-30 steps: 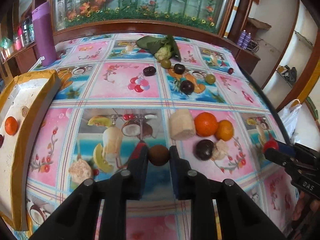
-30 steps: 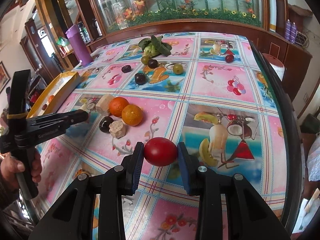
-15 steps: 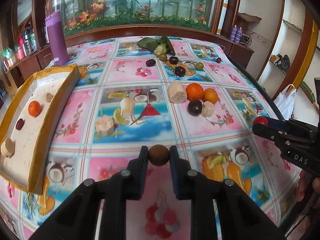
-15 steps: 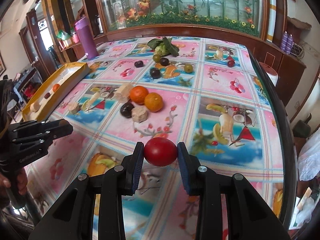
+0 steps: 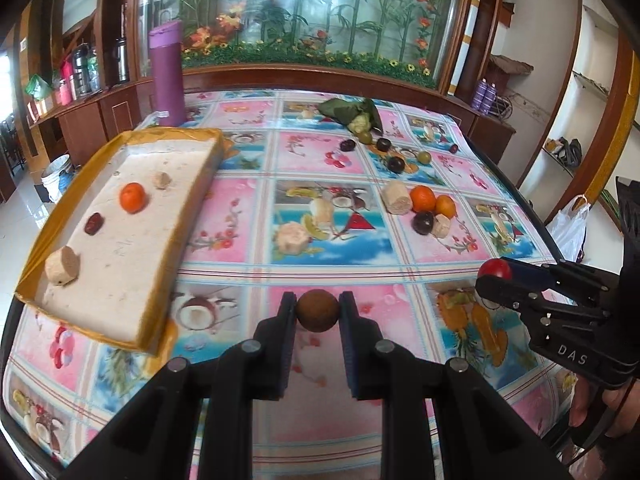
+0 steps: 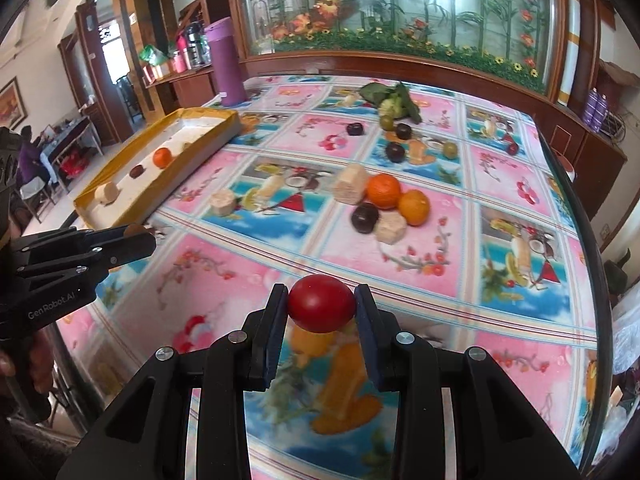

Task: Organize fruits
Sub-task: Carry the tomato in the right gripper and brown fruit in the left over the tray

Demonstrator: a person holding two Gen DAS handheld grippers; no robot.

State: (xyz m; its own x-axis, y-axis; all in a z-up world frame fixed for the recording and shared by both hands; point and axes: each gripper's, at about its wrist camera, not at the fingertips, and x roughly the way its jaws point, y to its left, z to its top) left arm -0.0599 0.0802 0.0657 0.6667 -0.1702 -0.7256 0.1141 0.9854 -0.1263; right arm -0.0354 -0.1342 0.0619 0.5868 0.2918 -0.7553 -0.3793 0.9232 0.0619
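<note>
Both my claws have pulled back from the fruit pile toward the yellow tray (image 5: pixel 188 216), my left claw (image 5: pixel 317 312) clenched on a brown fruit (image 5: pixel 317 311), my right claw (image 6: pixel 321 304) on a red fruit (image 6: pixel 321 303), so I judge the carrying step, and next both need lowering into the tray.

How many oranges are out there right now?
3. One orange lies in the yellow-rimmed tray. Two more, a darker orange and a lighter orange, sit side by side on the tablecloth. Others could be hidden.

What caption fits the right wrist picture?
Right gripper shut on a red fruit above the fruit-print tablecloth.
</note>
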